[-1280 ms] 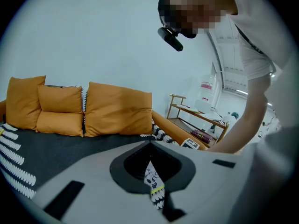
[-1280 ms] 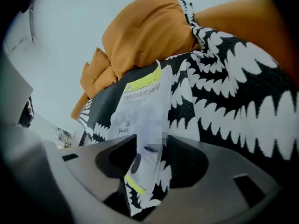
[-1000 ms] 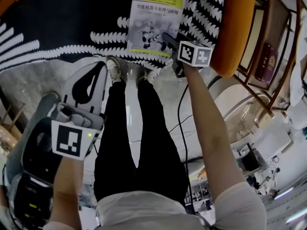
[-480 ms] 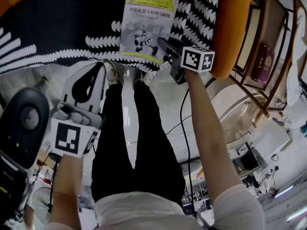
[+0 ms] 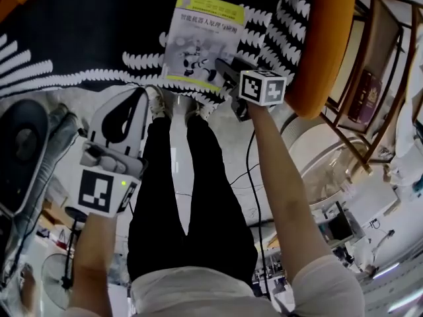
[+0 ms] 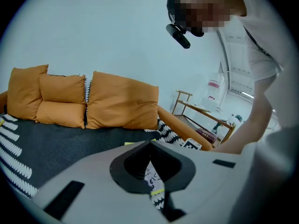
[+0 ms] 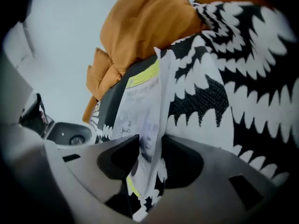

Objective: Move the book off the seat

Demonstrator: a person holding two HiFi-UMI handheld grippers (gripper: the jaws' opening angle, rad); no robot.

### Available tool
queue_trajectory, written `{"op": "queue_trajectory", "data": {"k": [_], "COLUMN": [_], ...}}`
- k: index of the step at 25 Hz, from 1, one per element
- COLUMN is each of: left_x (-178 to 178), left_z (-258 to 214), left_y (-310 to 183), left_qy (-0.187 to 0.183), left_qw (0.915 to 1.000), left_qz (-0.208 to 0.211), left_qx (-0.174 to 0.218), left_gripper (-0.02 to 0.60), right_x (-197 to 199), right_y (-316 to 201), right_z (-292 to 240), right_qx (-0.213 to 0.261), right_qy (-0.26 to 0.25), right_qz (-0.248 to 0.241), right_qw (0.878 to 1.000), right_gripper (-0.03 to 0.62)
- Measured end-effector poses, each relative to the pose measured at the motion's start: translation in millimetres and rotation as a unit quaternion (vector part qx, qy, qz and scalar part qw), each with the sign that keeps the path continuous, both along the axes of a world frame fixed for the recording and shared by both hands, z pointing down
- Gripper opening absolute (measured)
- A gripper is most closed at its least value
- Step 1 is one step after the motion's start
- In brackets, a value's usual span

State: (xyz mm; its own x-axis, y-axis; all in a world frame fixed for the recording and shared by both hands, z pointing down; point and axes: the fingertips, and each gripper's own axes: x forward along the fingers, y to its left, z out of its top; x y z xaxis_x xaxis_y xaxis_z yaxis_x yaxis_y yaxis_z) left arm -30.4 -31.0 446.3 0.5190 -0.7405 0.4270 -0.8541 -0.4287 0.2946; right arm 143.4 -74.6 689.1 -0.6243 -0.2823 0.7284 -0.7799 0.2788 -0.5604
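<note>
Nearest us, the white-and-black left gripper (image 5: 140,94) hangs over the pale marbled floor (image 5: 221,137) beside our black-trousered legs (image 5: 192,197), its jaws clenched together on nothing. Further out, the right gripper (image 5: 223,67) grasps the near right corner of the grey-and-white paperback book with yellow-green bands (image 5: 201,38). Its jaws have just been closing, then eased slightly. The book lies at the front edge of the dark sofa seat with a black-and-white leaf-patterned cover (image 5: 79,32), near the orange armrest (image 5: 324,38). Orange cushions (image 6: 121,104) line the back.
</note>
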Motion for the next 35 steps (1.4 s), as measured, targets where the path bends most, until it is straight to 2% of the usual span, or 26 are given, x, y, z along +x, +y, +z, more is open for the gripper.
{"op": "queue_trajectory", "data": {"k": [3, 6, 8, 10, 12, 13, 14, 15, 16, 18, 21, 24, 28, 35], "left_x": [-5.7, -10.4, -10.7, -10.1, -8.5, -7.5, -7.0, -7.4, -8.6, -11.7, -14.1, -18.7, -26.2, -39.9], "left_z": [6.6, 12.6, 14.6, 13.6, 10.8, 9.9, 9.7, 10.2, 11.1, 13.4, 13.3, 8.7, 0.8, -12.5], "left_y": [1.3, 5.1, 7.7, 5.5, 2.4, 1.4, 0.7, 0.1, -0.2, 0.9, 4.1, 4.4, 3.2, 2.1], "left_qy": [-0.010, -0.011, -0.009, -0.009, -0.007, -0.005, -0.004, -0.004, -0.005, -0.008, -0.004, 0.000, -0.002, 0.011], "left_qw": [0.9999, 0.9998, 0.9997, 0.9998, 0.9999, 0.9999, 0.9998, 0.9998, 0.9998, 0.9999, 0.9998, 0.9996, 0.9996, 0.9992], "left_qz": [0.003, -0.003, -0.006, -0.006, -0.004, -0.005, -0.006, -0.006, -0.006, -0.005, -0.009, -0.019, -0.024, -0.039], "left_qx": [-0.002, -0.013, -0.023, -0.020, -0.014, -0.015, -0.017, -0.018, -0.017, -0.015, -0.019, -0.023, -0.013, -0.001], "left_gripper": [0.017, 0.017, 0.017, 0.017, 0.017, 0.017, 0.017, 0.017, 0.017, 0.017, 0.017, 0.017, 0.017, 0.017], "right_x": [4.3, -1.2, -10.8, -22.5, -32.3, -35.5, -37.2, -37.7, -38.0, -39.2, -42.1, -48.5, -59.1, -84.3], "right_y": [-6.2, -4.9, -2.1, -4.9, -10.2, -13.7, -17.5, -20.6, -22.0, -20.4, -16.7, -15.0, -11.2, -10.3], "right_z": [7.0, -13.3, -29.6, -29.8, -15.0, -6.3, 1.0, 5.8, 7.8, 4.6, -12.5, -37.7, -65.0, -106.3], "right_qx": [-0.035, -0.036, -0.025, -0.017, -0.019, -0.023, -0.025, -0.028, -0.031, -0.035, -0.034, -0.007, 0.024, 0.038], "right_qy": [-0.062, -0.137, -0.167, -0.163, -0.128, -0.101, -0.074, -0.054, -0.048, -0.071, -0.136, -0.177, -0.190, -0.212], "right_qz": [0.039, 0.037, 0.026, 0.017, 0.006, 0.001, -0.003, -0.008, -0.012, -0.018, -0.015, 0.011, 0.042, 0.037], "right_qw": [0.997, 0.989, 0.985, 0.986, 0.992, 0.995, 0.997, 0.998, 0.998, 0.997, 0.990, 0.984, 0.981, 0.976], "right_gripper": [0.164, 0.134, 0.120, 0.132, 0.160, 0.196, 0.194, 0.161, 0.162, 0.146, 0.107, 0.098, 0.094, 0.092]}}
